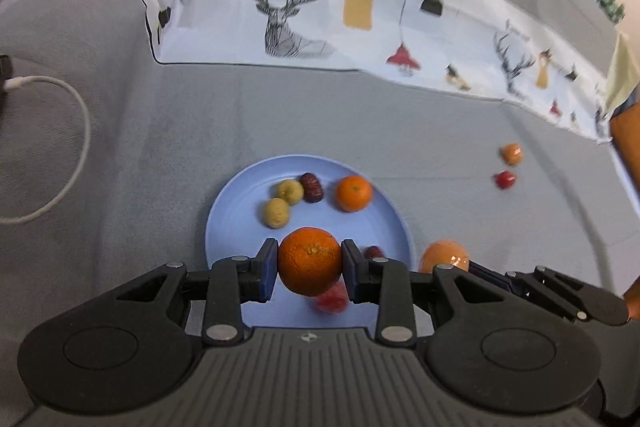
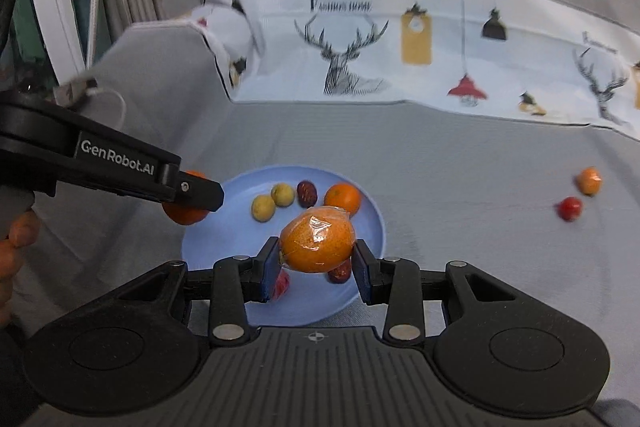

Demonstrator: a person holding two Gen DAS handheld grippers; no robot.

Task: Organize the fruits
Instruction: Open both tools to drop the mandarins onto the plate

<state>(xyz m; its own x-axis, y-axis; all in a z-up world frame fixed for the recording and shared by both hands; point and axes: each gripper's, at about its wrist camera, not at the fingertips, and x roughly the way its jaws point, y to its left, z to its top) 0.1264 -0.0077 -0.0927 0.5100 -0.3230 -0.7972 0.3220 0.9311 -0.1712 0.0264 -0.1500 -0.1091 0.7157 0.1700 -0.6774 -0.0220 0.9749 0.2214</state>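
My left gripper [image 1: 310, 265] is shut on an orange [image 1: 310, 261] and holds it above the near part of a blue plate [image 1: 236, 199]. My right gripper [image 2: 316, 263] is shut on a plastic-wrapped orange [image 2: 316, 241] above the same plate [image 2: 208, 239]. On the plate lie two yellow-green fruits [image 1: 282, 201], a dark red date [image 1: 311, 187], an orange [image 1: 353, 193], another date [image 1: 374, 251] and a red fruit [image 1: 334, 301]. The left gripper's orange shows in the right wrist view [image 2: 184, 215], at the plate's left edge.
A small orange fruit [image 1: 511, 153] and a small red fruit [image 1: 505, 179] lie on the grey cloth [image 1: 160, 131] to the right of the plate. A white deer-print cloth [image 1: 304, 11] lies behind. A white cable [image 1: 60, 115] curls at the left.
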